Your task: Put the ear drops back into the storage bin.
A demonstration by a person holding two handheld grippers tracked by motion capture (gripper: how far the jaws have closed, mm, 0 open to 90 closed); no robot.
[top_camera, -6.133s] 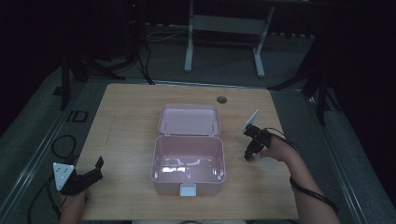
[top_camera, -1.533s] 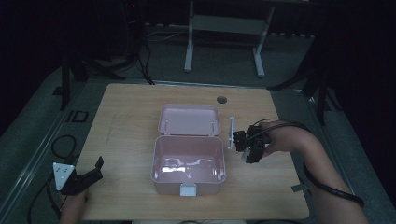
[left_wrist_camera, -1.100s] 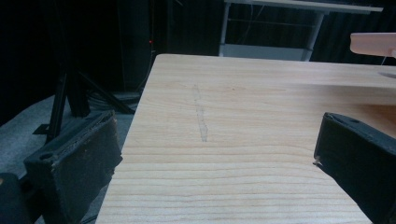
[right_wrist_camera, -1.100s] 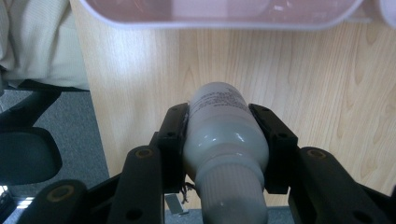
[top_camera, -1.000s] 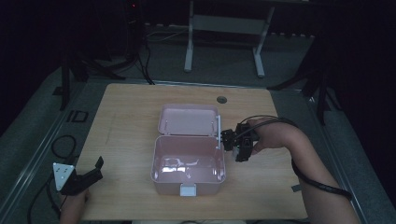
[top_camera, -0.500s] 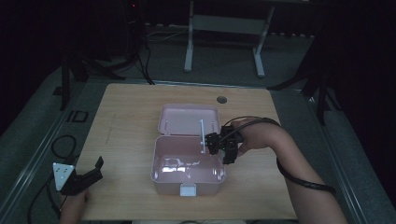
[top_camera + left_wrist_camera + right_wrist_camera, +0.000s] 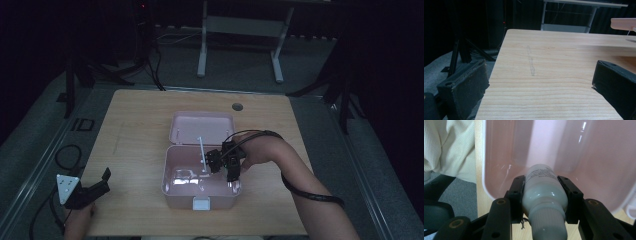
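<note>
Item: my right tool (image 7: 544, 202) clamps a tube (image 7: 543, 192) over the box (image 7: 172, 187), left tool (image 7: 541, 85) open, idle; risk: tube slips, missing the box.

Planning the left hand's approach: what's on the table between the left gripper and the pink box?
Nothing: the high view shows bare wood between the left gripper and the box. The left gripper view shows a faint streak on the table.

Wooden table (image 7: 135, 140), open pink box (image 7: 200, 187) at ctr
</note>
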